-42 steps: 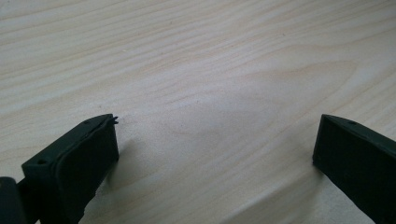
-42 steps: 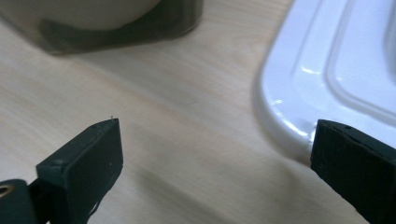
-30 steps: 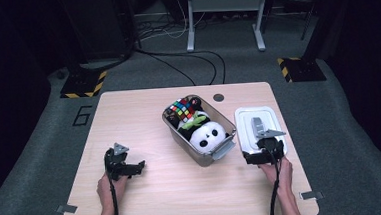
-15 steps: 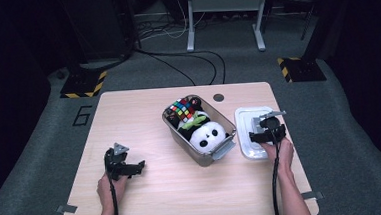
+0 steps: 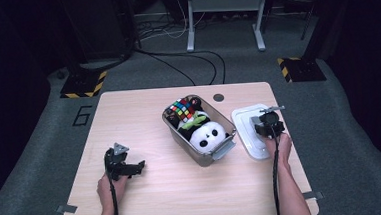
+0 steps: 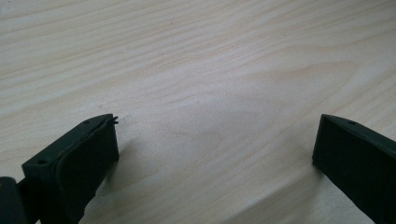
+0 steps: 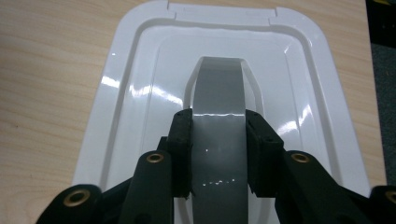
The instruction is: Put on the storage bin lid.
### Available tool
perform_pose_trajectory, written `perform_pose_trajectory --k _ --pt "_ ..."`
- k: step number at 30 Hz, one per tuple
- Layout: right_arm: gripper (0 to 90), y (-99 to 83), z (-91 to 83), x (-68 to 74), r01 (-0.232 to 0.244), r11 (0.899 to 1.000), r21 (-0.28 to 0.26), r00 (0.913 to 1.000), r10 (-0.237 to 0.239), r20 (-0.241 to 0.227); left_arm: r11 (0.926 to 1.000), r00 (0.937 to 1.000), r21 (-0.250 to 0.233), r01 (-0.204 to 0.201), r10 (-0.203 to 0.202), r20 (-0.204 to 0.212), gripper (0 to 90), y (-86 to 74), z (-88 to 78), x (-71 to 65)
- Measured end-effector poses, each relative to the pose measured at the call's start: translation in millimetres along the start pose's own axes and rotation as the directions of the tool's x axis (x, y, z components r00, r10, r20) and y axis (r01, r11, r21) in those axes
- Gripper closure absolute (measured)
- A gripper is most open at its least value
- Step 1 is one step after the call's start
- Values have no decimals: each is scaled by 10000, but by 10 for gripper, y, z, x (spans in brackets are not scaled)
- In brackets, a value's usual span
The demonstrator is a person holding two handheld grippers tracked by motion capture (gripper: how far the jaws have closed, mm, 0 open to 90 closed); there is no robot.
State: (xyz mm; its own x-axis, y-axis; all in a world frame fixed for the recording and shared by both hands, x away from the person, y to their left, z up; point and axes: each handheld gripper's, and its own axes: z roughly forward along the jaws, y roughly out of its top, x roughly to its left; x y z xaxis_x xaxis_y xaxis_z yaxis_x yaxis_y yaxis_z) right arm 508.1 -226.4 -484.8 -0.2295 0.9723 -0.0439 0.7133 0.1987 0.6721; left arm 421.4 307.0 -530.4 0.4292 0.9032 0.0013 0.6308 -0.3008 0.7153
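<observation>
The right gripper point(image 7: 218, 154) has just been closing its jaws, and now its pads point(image 7: 181, 149) press from both sides on the grey handle point(image 7: 218, 93) of the white lid point(image 7: 140, 93) — a second ago that gripper sat at the lid's near edge with its jaws spread, and it has since slid forward over the lid's middle. The handle runs straight out ahead between the fingers; the lid itself lies flat on the table point(image 5: 129, 116), spreading to either side of them and beyond their tips. In the high view the right gripper point(image 5: 268, 128) sits on the lid point(image 5: 244, 119), just beside the open grey bin point(image 5: 207, 156) with the panda toy point(image 5: 207, 135) and the puzzle cube point(image 5: 181, 109) inside.

The left gripper point(image 6: 215, 140) rests with its jaws spread wide over bare wood — nothing between them.

With the handle gripped, the lid looks ready to be lifted, probably toward the bin.
</observation>
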Motion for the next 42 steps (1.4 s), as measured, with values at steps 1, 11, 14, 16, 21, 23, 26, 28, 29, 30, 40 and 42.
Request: perform_pose_trajectory --k 1,11,14,16,21,23,26,28,29,30,40,42 --pt "669 3 -20 -10 149 9999 -76 9999 -149 2 10000 10000 55 -18 17 20 0 3 -4 2" --pt "670 187 -407 -80 425 9963 -746 9991 -424 34 10000 10000 50 -19 19 15 0 2 -4 2" --pt "670 265 -530 -97 575 9936 -976 9981 -593 -152 10000 10000 31 -26 26 13 0 3 -2 3" --pt "670 327 -612 -89 657 9921 -1064 9976 -677 -152 10000 10000 27 -27 27 4 0 3 -2 3" --pt "670 471 -839 -36 919 9851 -1452 9947 -975 -320 10000 10000 24 -53 53 18 0 2 -2 4" --pt "670 514 -904 1 989 9829 -1552 9935 -1064 -414 9999 10000 -70 76 -76 -10 0 0 4 -4" --pt "670 564 -970 69 1083 9806 -1633 9917 -1181 -517 10000 10000 -62 47 -47 1 0 1 3 -2" --pt "670 626 -1048 182 1091 9777 -1794 9888 -1252 -810 10000 10000 -65 56 -56 2 0 1 4 -3" --pt "670 642 -1065 212 1190 9754 -1853 9870 -1365 -844 10000 10000 -66 58 -58 1 0 0 4 -3" --pt "670 672 -1090 272 1229 9742 -1894 9854 -1424 -930 9999 10000 -71 76 -76 -9 0 0 4 -4" --pt "670 839 -1149 731 1559 9615 -2263 9636 -1984 -1790 9999 10000 -92 65 -65 5 0 0 6 -3" --pt "670 875 -1124 863 1657 9595 -2277 9578 -2115 -1945 9999 10000 -112 89 -89 -20 0 -1 7 -6"
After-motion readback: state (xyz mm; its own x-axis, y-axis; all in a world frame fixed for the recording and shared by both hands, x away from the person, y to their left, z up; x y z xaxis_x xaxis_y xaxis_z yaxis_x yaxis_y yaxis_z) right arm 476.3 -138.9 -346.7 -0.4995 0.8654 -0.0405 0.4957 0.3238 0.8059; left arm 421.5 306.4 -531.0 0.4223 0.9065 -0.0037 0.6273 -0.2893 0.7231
